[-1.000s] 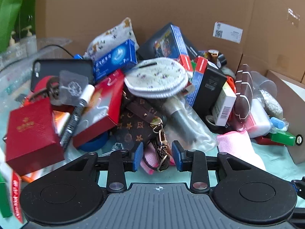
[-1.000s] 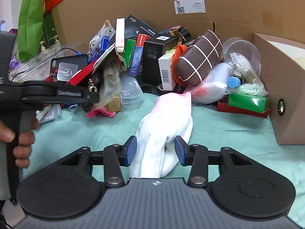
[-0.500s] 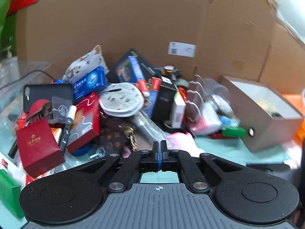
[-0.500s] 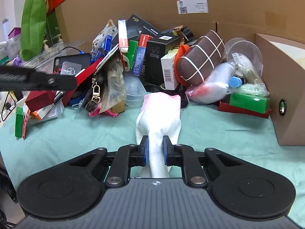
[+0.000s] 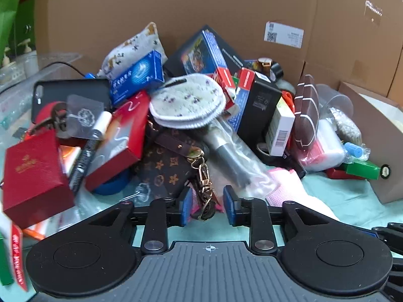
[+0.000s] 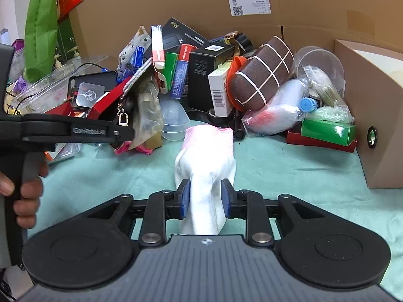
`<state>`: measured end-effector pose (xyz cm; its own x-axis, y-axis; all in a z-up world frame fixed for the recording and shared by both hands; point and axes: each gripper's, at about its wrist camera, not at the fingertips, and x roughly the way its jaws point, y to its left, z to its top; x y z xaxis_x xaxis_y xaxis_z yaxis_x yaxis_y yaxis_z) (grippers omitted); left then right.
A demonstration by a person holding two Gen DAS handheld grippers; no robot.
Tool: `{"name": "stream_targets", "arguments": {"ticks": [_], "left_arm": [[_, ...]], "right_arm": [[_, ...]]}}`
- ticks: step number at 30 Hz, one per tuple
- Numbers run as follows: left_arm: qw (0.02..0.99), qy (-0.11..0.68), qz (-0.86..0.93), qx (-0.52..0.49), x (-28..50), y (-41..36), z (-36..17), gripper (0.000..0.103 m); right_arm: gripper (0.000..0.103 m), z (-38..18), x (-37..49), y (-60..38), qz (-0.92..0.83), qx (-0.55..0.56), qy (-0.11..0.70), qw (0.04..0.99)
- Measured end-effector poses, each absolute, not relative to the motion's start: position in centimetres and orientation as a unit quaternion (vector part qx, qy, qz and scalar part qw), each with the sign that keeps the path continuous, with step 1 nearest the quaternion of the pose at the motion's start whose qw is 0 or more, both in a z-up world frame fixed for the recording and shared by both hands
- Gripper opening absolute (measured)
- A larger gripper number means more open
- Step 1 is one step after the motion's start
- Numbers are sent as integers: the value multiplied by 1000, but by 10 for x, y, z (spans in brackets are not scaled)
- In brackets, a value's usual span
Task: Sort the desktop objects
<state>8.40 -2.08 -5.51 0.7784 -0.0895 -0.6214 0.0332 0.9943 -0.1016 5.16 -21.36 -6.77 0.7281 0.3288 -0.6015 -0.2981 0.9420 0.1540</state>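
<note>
White sock [image 6: 205, 176] between opening right hand-held gripper [image 6: 204, 198] pads, green cloth [image 6: 289, 171]

Both wrist views low, close, facing the cardboard-backed clutter pile [image 5: 201, 115], shared sock [image 6: 205, 166]

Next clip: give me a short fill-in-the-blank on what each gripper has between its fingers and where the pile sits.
1. Between the opening fingers of the right gripper lies a white and ____ sock.
2. A gold ____ hangs between the opening fingers of the left gripper.
3. The cloth under the pile is pale ____.

Missing words: pink; key chain; green
</note>
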Motion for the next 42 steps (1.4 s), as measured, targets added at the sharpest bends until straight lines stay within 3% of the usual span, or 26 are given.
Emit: {"name": "stream_targets", "arguments": {"ticks": [1,2,3,13,19,23,24,25,29,34,36,42], "left_arm": [[942,333,-33,-42,88,-22,-58,42],[941,335,-30,-37,91,-22,-60,12],[938,343,-26,-32,95,-20,-62,9],[938,333,-83,-50,38,-5,-20,5],[911,386,-139,-49,-4,-15,-33,9],[908,393,-131,-61,-8,-9,-44,24],[907,393,-133,-72,-9,-6,-43,34],[906,393,-135,-78,-11,-4,-40,37],[914,375,-141,-68,-24,-3,-26,63],[920,364,-123,-81,-40,11,-12,75],[928,344,-115,-83,-46,19,-8,90],[946,311,-78,-43,-36,27,-1,91]], "right_arm": [[30,-68,53,-214,169,25,330,929],[30,-69,54,-214,170,26,331,928],[30,-69,54,-214,171,27,331,928],[31,-67,52,-218,170,31,326,929],[32,-66,50,-223,163,37,326,930],[38,-63,46,-221,162,32,320,933],[40,-62,44,-220,163,28,320,933],[41,-61,42,-219,166,24,320,932],[45,-54,36,-215,173,17,310,935],[51,-48,32,-203,195,0,300,934],[52,-47,31,-196,206,-7,298,932],[54,-47,26,-179,233,-17,299,925]]}}
